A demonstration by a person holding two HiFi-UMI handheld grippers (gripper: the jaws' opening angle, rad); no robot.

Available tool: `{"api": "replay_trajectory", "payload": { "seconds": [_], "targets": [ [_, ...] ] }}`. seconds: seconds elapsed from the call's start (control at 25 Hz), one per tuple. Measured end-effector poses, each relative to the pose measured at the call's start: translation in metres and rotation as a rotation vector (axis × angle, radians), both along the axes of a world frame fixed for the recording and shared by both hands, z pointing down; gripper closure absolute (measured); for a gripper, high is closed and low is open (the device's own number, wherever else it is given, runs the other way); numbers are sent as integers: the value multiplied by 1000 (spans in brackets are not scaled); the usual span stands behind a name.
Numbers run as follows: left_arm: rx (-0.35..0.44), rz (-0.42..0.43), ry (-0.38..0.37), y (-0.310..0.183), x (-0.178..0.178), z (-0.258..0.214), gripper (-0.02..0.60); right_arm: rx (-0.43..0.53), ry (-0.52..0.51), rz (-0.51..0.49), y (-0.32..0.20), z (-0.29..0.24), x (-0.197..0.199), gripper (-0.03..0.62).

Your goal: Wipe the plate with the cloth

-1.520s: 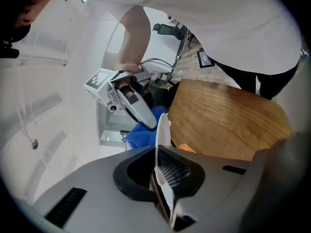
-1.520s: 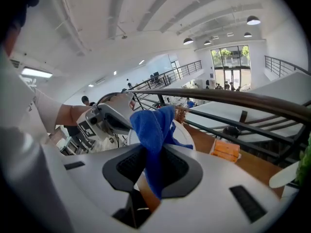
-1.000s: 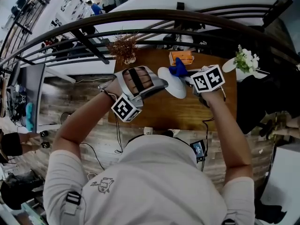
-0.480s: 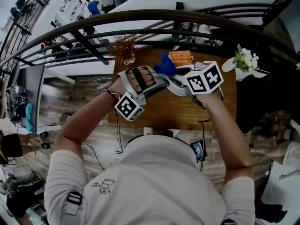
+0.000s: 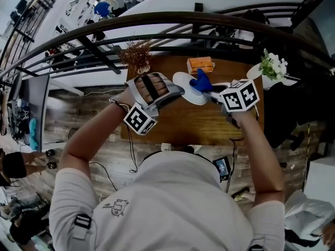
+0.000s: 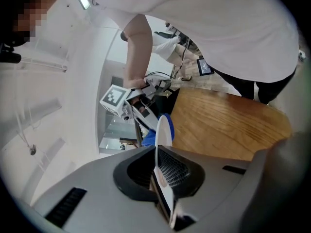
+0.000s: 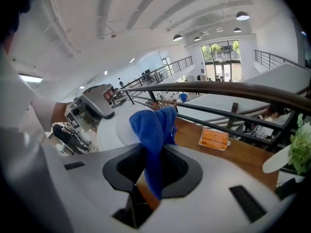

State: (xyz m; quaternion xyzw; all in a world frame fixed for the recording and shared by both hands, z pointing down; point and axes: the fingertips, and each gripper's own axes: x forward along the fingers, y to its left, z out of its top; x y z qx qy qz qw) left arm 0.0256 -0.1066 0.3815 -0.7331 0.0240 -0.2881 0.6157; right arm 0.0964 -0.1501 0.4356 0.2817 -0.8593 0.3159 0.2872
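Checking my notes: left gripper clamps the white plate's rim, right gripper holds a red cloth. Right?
The cloth is blue, not red, as the right gripper view shows. The left gripper does clamp the white plate by its rim.

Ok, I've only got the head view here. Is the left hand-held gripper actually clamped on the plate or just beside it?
Observer: Clamped. In the left gripper view the left hand-held gripper has its jaws shut on the rim of the plate, which is seen edge-on.
Operator: And how is the cloth held?
Observer: The right gripper view shows the right hand-held gripper pinching the blue cloth, with a bunched end sticking out past the jaws.
Operator: Is that end on the plate?
Observer: In the left gripper view, blue shows close behind the plate's far side. I can't confirm contact.
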Motion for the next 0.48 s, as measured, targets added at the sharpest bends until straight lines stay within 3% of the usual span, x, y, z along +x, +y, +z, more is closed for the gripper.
{"api": "replay_trajectory", "payload": {
  "seconds": [0.24, 0.48],
  "targets": [
    [-5, 36, 1, 15, 10, -3, 558, -2, 1, 12, -16, 6, -5, 510],
    [-31, 46, 5, 15, 13, -1, 558, 54, -29, -57, -21, -23, -45, 510]
  ]
}}
